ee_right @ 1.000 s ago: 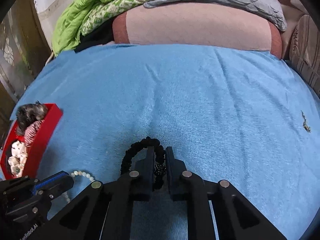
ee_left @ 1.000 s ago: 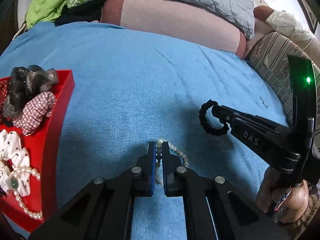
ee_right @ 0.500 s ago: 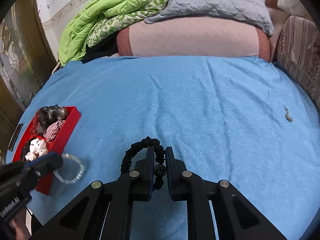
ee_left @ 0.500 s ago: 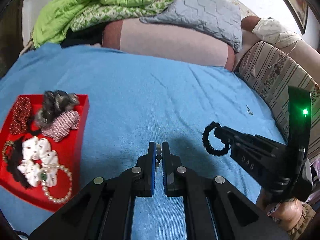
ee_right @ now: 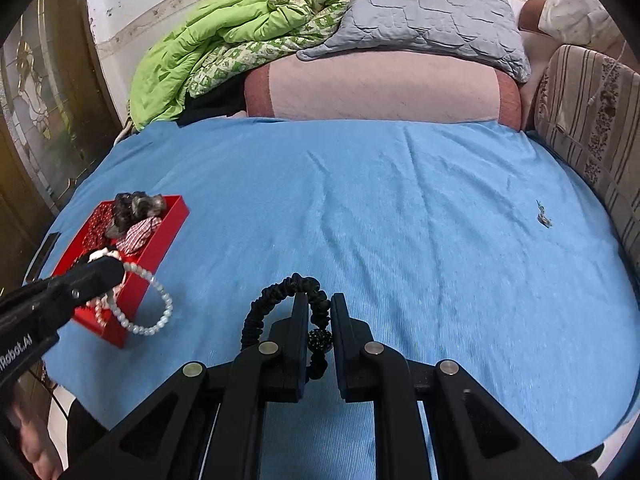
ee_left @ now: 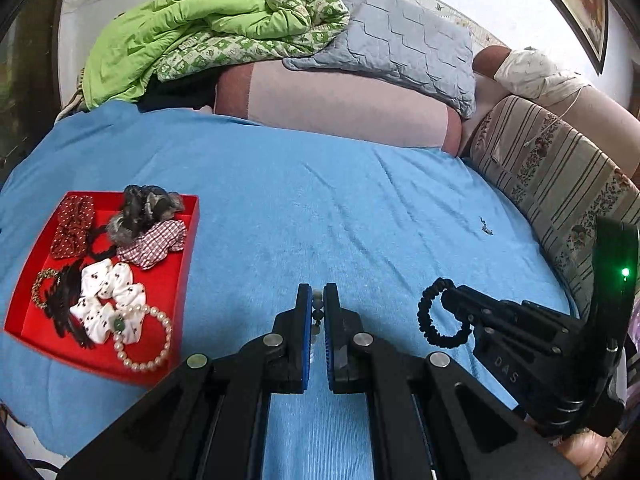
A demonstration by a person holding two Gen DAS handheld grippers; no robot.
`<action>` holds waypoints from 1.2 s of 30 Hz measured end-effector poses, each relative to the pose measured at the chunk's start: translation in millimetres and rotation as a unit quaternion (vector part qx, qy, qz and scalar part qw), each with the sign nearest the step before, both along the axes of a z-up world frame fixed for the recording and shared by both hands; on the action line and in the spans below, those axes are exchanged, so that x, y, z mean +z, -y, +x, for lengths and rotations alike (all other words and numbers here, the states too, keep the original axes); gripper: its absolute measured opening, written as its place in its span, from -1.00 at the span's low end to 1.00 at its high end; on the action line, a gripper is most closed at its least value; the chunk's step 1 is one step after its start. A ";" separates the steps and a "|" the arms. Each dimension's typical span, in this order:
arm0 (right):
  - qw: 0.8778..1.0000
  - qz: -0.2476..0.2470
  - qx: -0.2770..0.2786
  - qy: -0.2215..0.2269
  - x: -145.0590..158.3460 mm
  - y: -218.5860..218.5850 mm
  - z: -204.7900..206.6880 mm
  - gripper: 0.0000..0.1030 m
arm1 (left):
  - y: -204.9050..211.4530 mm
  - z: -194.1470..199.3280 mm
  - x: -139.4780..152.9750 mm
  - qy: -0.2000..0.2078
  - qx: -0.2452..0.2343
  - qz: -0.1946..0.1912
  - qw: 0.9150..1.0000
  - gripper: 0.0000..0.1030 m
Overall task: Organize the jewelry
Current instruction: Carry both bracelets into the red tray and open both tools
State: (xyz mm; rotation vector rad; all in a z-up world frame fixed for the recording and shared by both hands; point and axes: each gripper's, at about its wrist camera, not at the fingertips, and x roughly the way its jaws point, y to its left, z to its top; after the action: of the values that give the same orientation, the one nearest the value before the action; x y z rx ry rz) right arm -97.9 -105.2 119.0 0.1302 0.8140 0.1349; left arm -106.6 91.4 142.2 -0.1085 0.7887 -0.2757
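Left tongs (ee_left: 317, 300): angled downward, jaws nearly closed, pinching pearl bracelet (ee_right: 148, 304) that hangs as loop below tips. Blue pads on inner faces, only bead strand in narrow gap. Bare hand (ee_right: 28, 440) grips handle behind left tongs, partly out of frame.

Right tongs (ee_right: 319, 312): angled downward, level with and to right of left tongs, well apart. Jaws clamped on black beaded bracelet (ee_right: 280, 300), loop arching up and left of tips. Hand (ee_left: 588, 446) wraps handle behind right tongs, mostly hidden.
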 end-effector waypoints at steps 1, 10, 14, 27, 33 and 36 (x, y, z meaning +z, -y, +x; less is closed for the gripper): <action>1.000 0.000 0.000 0.000 0.9 -0.9 -2.5 -0.76 | -1.0 -3.0 1.5 0.002 0.001 0.000 1.000 -0.90; 1.000 0.003 0.017 0.021 19.7 -18.3 -25.7 -0.76 | -22.5 -29.9 17.7 0.016 0.024 0.001 1.000 -0.90; 0.999 0.003 0.032 0.026 25.9 -32.0 -30.8 -0.76 | -35.9 -38.9 23.6 0.020 0.042 0.009 0.999 -0.90; 0.997 -0.007 0.073 0.024 35.7 -74.1 -32.2 -0.76 | -72.6 -45.6 35.5 0.033 0.091 0.038 0.995 -0.90; 0.995 -0.015 0.096 0.030 44.5 -98.8 -22.9 -0.76 | -99.6 -39.1 33.7 0.028 0.110 0.039 0.993 -0.90; 0.993 -0.019 0.110 0.031 47.8 -114.2 -16.7 -0.76 | -114.3 -34.3 31.9 0.025 0.120 0.041 0.992 -0.90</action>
State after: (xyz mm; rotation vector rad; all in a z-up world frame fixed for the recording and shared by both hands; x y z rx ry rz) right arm -114.6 9.0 166.8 0.0008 0.7666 0.3294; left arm -140.9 205.6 174.1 -0.1178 0.7284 -0.0190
